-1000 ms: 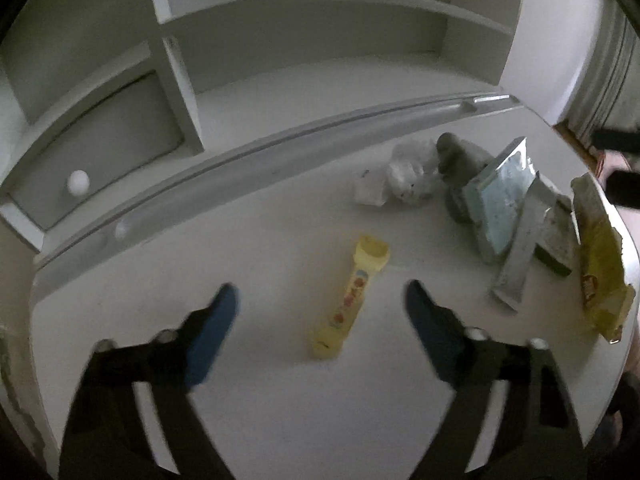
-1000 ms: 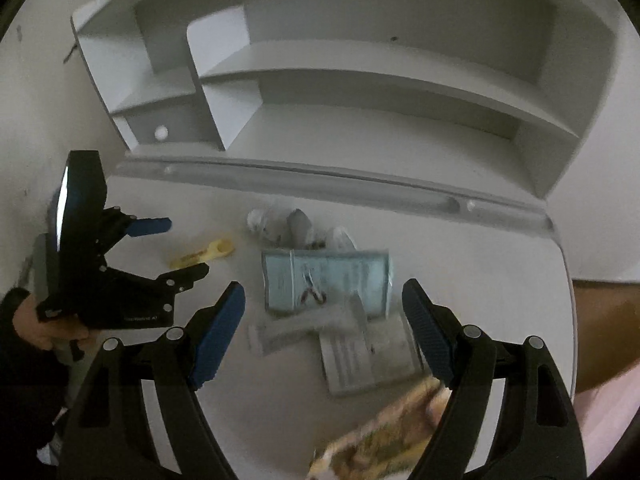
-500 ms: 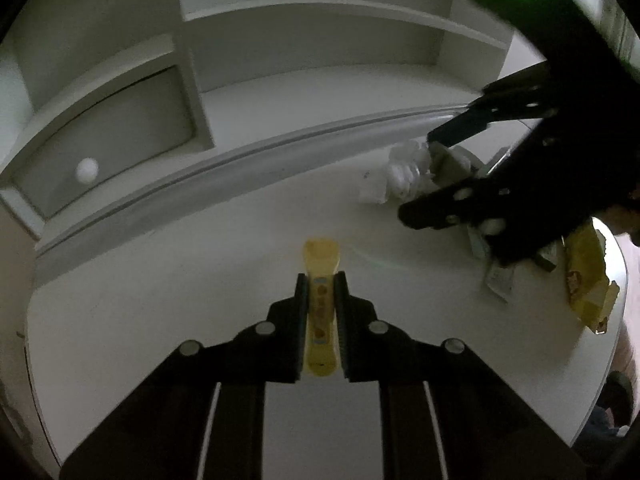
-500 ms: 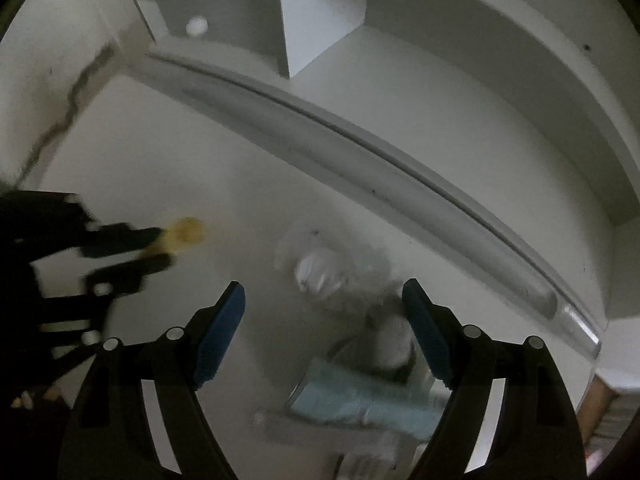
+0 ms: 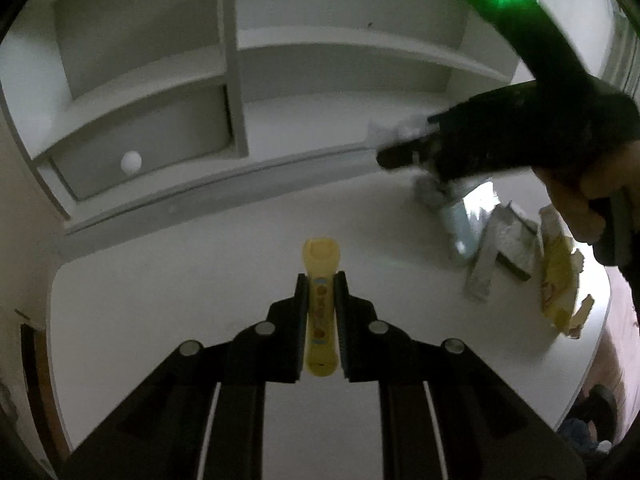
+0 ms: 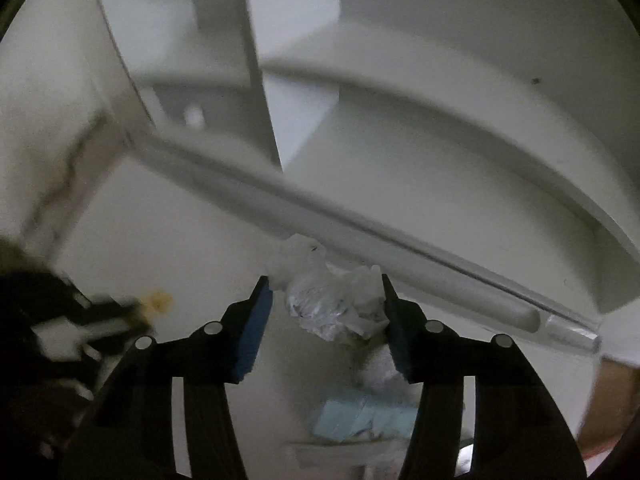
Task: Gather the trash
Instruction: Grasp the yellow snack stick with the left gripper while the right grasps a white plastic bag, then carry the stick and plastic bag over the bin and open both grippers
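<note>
Behind right gripper, blurred crumpled plastic.

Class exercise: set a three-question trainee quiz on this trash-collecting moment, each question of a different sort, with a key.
1. True or false: the left gripper is shut on the yellow tube.
2. What sits between the right gripper jaws? A) crumpled plastic wrap B) a spoon C) a mug
3. Fill in: the yellow snack bag lies near the desk's ____ edge in the left wrist view.

Key: 1 true; 2 A; 3 right.
</note>
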The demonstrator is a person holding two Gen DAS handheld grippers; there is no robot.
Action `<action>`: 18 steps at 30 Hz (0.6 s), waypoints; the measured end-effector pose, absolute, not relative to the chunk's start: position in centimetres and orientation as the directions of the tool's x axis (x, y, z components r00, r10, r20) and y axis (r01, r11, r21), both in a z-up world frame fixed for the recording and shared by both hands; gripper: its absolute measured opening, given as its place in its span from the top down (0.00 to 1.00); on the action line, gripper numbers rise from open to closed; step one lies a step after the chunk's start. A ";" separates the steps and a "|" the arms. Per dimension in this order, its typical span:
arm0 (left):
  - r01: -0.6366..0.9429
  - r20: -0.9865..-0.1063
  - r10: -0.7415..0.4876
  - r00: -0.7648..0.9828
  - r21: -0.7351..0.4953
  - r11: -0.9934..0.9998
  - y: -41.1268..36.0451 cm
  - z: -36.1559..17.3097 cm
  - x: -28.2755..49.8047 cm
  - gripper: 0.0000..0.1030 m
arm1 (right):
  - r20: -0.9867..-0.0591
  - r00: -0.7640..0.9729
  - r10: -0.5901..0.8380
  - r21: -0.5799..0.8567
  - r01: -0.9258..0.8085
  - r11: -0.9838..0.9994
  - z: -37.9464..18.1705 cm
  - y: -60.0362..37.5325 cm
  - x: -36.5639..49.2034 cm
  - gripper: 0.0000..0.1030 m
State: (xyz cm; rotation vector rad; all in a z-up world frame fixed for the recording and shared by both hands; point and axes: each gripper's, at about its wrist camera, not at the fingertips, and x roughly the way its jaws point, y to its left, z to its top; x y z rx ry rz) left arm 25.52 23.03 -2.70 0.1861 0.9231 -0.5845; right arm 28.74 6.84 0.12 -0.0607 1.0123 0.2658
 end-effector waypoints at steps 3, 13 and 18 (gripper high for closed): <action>0.570 -0.776 -0.423 0.468 -0.101 0.815 21.6 -1.4 24.2 0.87 | -0.766 0.550 0.332 0.275 -0.187 0.943 2.6 4.0 27.1 0.49; 0.693 -0.738 -0.542 0.402 -0.141 0.706 14.5 1.4 18.4 0.87 | -0.760 0.594 0.265 0.308 -0.029 0.951 4.0 -3.3 13.7 0.49; 0.825 -0.707 -0.649 0.281 -0.168 0.539 5.4 2.7 12.8 0.87 | -0.744 0.665 0.066 0.287 0.229 0.930 2.2 -12.0 1.6 0.49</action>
